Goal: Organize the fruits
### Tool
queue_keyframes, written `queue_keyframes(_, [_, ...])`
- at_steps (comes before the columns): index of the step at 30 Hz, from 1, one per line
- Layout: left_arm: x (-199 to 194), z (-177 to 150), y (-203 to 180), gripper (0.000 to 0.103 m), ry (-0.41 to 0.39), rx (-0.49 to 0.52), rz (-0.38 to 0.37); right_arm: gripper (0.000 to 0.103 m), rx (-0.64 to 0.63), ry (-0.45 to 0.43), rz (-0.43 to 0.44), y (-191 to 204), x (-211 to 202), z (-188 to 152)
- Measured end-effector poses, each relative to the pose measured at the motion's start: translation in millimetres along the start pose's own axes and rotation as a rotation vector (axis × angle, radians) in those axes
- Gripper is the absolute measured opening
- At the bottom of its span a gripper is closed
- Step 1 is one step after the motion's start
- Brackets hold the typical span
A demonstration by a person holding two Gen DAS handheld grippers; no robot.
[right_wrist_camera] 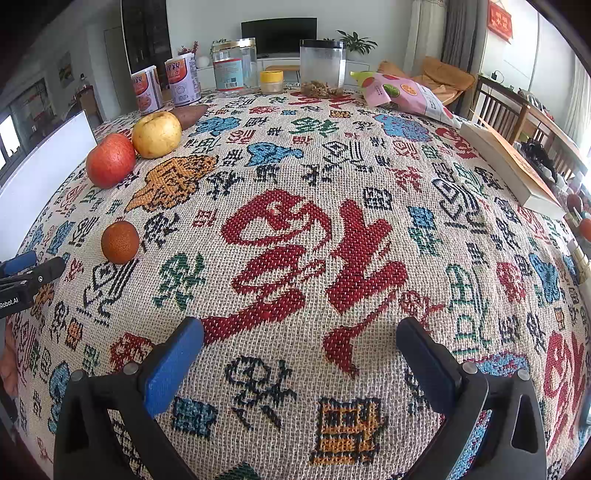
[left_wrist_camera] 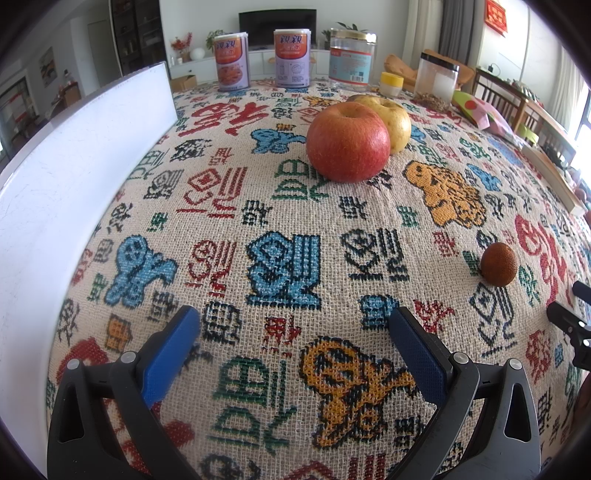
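Both the left tool (left_wrist_camera: 295, 332) and right tool (right_wrist_camera: 299, 343) hover wide open and empty over the desk (right_wrist_camera: 295, 177), a red apple (left_wrist_camera: 347, 142) touching a yellow apple (left_wrist_camera: 391, 120).

Home living room: television (right_wrist_camera: 279, 35), dining chairs (right_wrist_camera: 496, 107).

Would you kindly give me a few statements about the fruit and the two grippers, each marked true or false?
1. The red apple touches the yellow apple. True.
2. The left gripper grips the small orange fruit. False: it is open and empty.
3. The right gripper is open. True.
4. The small orange fruit sits inside the white tray. False: it lies on the tablecloth, apart from the apples.
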State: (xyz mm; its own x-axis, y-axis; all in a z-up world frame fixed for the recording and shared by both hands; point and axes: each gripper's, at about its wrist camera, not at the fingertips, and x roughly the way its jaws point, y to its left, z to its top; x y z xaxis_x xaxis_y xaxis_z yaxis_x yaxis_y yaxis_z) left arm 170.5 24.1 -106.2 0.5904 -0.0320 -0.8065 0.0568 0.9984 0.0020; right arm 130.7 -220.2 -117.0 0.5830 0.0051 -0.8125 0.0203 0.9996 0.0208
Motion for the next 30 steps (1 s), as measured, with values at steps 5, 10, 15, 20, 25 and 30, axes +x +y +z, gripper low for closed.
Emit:
queue_keyframes(5, [-0.1, -0.1, 0.2, 0.102, 0.0, 0.0, 0.0, 0.103, 0.0, 0.0, 0.0, 0.0, 0.0, 0.0])
queue_keyframes(10, [-0.3, -0.2, 0.4, 0.102, 0.0, 0.0, 0.0, 0.103, 0.0, 0.0, 0.0, 0.1, 0.0, 0.0])
queue_keyframes(15, [0.2, 0.9, 0.0, 0.102, 0.003, 0.001, -0.015, 0.103, 0.0, 0.0, 0.0, 0.1, 0.0, 0.0])
queue_keyframes(20, [14.3, 32.5, -10.0, 0.101, 0.037, 0.09, -0.075, 0.103, 0.0, 0.0, 0.0, 0.2, 0.0, 0.0])
queue_keyframes(25, [34.3, 81.7, -24.0, 0.101, -0.05, 0.097, -0.081, 0.103, 0.0, 0.0, 0.0, 0.3, 0.0, 0.1])
queue_keyframes(30, [69.1, 104.9, -31.1, 0.099, -0.023, 0.091, -0.048, 0.103, 0.0, 0.001, 0.0, 0.5, 0.0, 0.1])
